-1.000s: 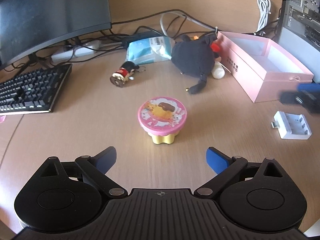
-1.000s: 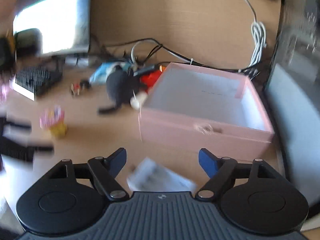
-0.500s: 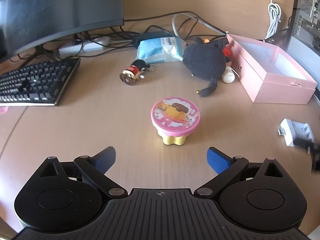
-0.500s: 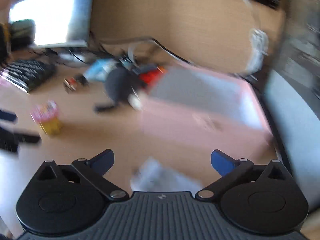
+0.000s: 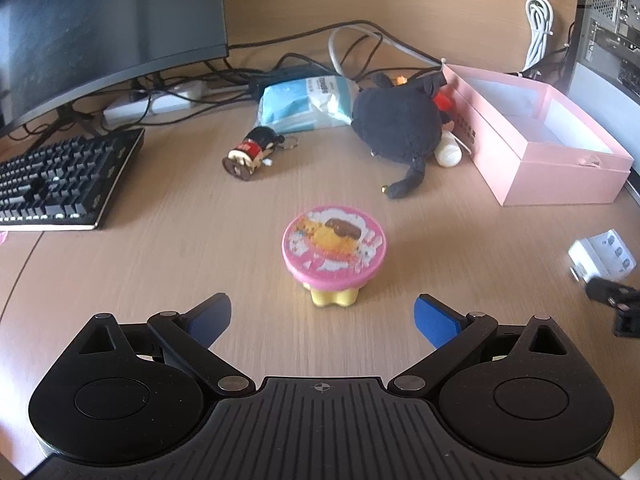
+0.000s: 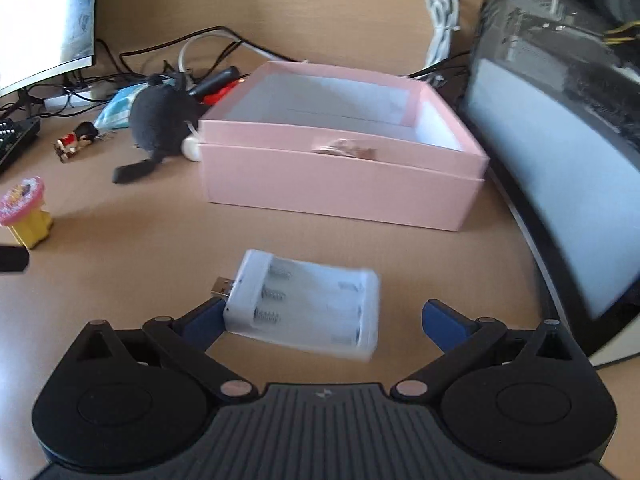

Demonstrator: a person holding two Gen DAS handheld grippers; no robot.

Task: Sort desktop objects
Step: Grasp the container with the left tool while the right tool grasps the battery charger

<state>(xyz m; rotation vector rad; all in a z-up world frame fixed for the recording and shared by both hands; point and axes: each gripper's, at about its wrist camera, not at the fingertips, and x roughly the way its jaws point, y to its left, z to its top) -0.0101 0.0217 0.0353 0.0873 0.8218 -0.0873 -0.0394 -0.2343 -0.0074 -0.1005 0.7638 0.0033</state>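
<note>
A: Right gripper (image 6: 322, 318)?
B: Jaws just opened wide, white plastic battery charger (image 6: 306, 306) lying between them on the wood surface (image 6: 132, 240).
A: Behind?
B: Open pink cardboard box (image 6: 340, 188).

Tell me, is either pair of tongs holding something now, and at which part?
Nothing is held. The left tongs stand open before the cup; the right tongs stand open around the charger.
</note>
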